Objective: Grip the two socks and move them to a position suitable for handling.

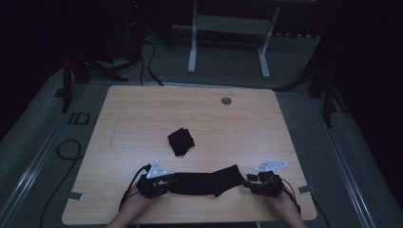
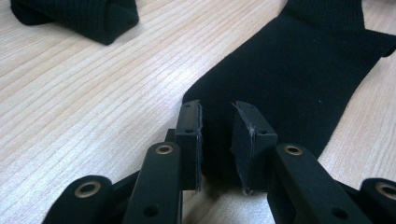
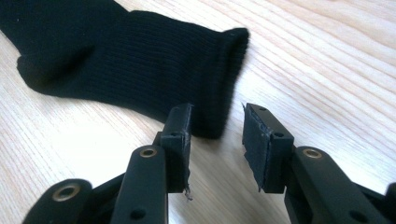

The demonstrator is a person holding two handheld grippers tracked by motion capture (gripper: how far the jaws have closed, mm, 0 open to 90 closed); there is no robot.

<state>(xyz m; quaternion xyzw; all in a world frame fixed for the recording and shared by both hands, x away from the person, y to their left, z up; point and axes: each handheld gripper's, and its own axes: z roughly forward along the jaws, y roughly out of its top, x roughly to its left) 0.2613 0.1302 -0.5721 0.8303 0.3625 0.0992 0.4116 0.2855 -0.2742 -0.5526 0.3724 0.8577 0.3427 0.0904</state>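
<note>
While a black sock lies stretched flat along the near edge of the table, the left gripper sits at its left end and the right gripper at its right end. In the left gripper view the jaws stand apart, astride the sock's tip; the right gripper's jaws are likewise parted, just short of the cuff. A folded black sock rests near the table's middle.

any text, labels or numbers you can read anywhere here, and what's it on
"ID": white letters marked on the grey floor left of the table, at.
The sock, the folded sock and both grippers bear no readable text.
</note>
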